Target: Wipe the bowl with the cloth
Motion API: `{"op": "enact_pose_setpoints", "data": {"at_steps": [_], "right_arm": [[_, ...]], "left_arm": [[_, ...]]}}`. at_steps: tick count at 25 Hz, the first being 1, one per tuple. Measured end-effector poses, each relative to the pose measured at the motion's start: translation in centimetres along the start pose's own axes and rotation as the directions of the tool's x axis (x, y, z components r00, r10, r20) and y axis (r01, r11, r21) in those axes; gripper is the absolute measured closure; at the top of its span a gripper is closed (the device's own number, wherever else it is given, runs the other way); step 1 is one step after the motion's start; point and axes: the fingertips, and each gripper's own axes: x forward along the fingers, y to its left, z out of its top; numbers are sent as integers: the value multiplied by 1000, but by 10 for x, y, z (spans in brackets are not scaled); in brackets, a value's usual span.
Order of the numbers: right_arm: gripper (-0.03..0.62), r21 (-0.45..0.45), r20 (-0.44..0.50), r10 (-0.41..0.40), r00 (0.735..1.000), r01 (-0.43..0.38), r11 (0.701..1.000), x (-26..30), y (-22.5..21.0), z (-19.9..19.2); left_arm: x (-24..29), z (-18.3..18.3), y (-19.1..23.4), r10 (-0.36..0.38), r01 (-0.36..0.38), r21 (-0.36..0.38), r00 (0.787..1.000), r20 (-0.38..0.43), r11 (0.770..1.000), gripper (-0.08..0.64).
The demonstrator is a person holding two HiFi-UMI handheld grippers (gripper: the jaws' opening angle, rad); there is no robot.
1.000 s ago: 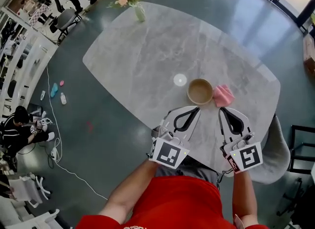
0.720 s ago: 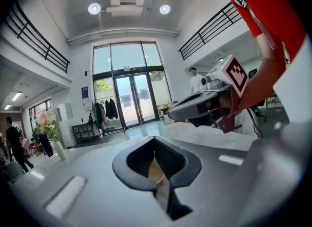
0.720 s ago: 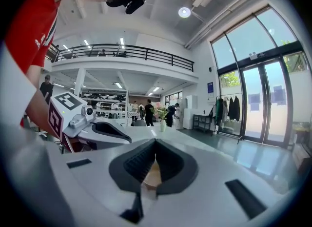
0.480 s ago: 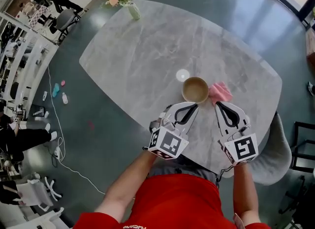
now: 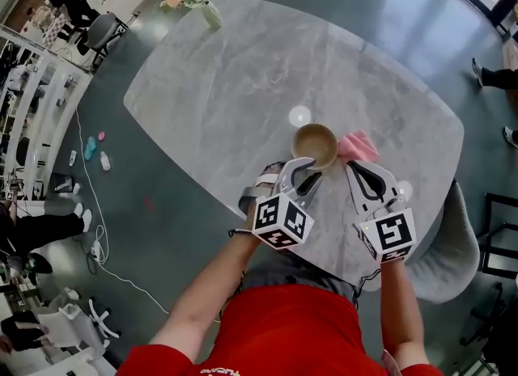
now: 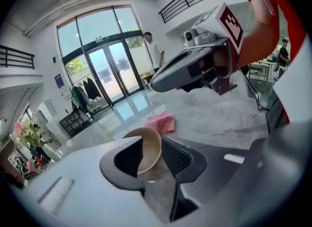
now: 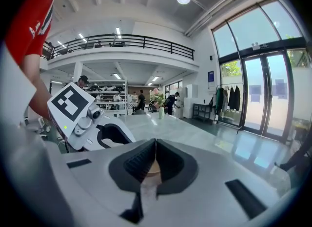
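A tan bowl (image 5: 315, 145) stands on the grey marble table (image 5: 243, 83), with a pink cloth (image 5: 357, 147) touching its right side. My left gripper (image 5: 303, 168) is at the bowl's near rim. Its jaws have just been opening and now stand open. In the left gripper view the bowl (image 6: 150, 147) shows through the gap of the left gripper (image 6: 152, 144), and the pads do not press on it. The cloth (image 6: 161, 122) lies beyond. My right gripper (image 5: 356, 170) is shut and empty just short of the cloth. In its own view the right gripper (image 7: 155, 144) has its jaws together.
A vase of flowers (image 5: 209, 12) stands at the table's far left end. A bright round light spot (image 5: 299, 116) lies just beyond the bowl. The table's near edge runs under my wrists. A grey chair (image 5: 441, 269) stands at the right, and people and shelves at the far left.
Both grippers have moved forward and down, closer to the bowl and the cloth. The left gripper's jaws have gone from shut to open. The right jaws stay shut.
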Motion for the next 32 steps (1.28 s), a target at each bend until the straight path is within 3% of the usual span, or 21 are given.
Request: {"op": "enact_pose_setpoints", "data": {"at_steps": [8,17,27,32], "right_arm": [[591,-9,-55,-5,998,4,1000,7,-8,-15],[591,-27,-103,-5,995,3,1000,13,-19,-31],[591,-24,-122,-17,992,14,1000,20,-25,-43],[590,-64,-218,-46,975,33,997,27,-36,-66]], "left_arm": [[26,-19,-5,-43,63,128,987,-153,990,414],[46,-36,-11,-62,116,202,965,-254,973,416],[54,-44,-10,-69,137,227,956,-285,964,422],[56,-40,-8,-36,106,245,961,-273,964,508]]}}
